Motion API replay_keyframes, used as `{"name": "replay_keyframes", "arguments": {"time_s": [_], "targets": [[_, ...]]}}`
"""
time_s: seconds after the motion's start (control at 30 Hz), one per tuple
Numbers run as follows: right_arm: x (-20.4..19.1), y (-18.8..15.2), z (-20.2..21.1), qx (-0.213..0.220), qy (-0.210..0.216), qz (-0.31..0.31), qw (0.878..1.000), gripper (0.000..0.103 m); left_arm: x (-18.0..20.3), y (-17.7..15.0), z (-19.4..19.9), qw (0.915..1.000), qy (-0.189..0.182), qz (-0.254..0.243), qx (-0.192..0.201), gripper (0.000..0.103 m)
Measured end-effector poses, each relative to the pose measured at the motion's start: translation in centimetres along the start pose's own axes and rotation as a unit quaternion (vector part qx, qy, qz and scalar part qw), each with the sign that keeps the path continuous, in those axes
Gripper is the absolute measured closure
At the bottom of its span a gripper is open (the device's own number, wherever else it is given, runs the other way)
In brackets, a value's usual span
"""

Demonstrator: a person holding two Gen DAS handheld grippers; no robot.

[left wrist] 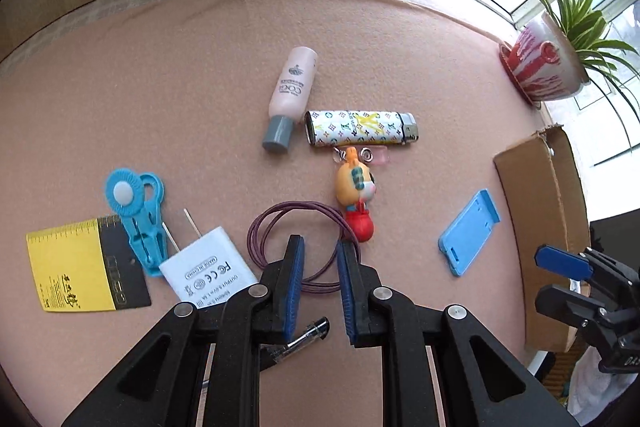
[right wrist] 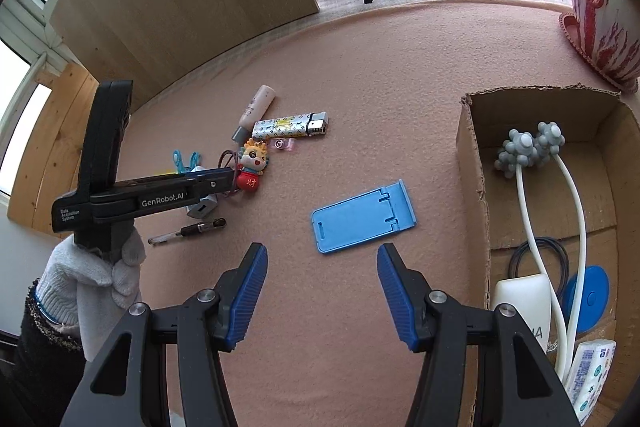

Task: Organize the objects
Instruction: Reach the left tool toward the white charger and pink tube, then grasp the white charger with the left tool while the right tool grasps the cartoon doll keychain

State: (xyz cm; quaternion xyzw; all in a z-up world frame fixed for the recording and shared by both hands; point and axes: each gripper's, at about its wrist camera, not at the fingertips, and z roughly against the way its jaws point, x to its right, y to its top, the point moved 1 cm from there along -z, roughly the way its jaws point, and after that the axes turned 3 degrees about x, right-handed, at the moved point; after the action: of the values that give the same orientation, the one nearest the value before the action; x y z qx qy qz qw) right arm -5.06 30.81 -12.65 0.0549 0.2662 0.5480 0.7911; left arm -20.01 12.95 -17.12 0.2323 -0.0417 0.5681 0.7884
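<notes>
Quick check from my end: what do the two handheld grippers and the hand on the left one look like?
Both the left gripper and the right gripper have black angular frames with silver pivot bolts and ribbed blue finger pads. The left one's body carries white "GenRobot.AI" lettering. The hand holding it wears a white knit glove, with a dark sleeve and a speckled cuff below.

On the worktop [right wrist: 360,75], the bottle [left wrist: 294,87] is lying behind the lighter [left wrist: 360,128]; the phone stand [right wrist: 362,219] is sitting left of the cardboard box [right wrist: 476,195].
</notes>
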Motion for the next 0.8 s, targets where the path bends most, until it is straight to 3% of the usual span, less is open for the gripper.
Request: {"name": "replay_keyframes", "arguments": {"time_s": [0.17,0.43,0.63,0.8], "targets": [[-0.2,-0.7,-0.2,-0.007,0.002,0.0,1.0,0.05,0.5,-3.5,0.6,0.9993,-0.023,0.025,0.014,0.086],[-1.3,-1.5,0.2,-0.007,0.002,0.014,1.0,0.05,1.5,-7.4,1.7,0.999,-0.043,0.014,-0.002,0.085],[-2.1,-1.7,0.2,-0.008,0.002,0.026,1.0,0.05,0.4,-8.1,5.8,0.9978,-0.047,0.03,0.036,0.084],[-2.7,-1.1,-0.1,-0.002,-0.001,0.034,0.999,0.05,-3.0,-6.4,8.1,0.9953,-0.015,0.074,0.06,0.084]]}}
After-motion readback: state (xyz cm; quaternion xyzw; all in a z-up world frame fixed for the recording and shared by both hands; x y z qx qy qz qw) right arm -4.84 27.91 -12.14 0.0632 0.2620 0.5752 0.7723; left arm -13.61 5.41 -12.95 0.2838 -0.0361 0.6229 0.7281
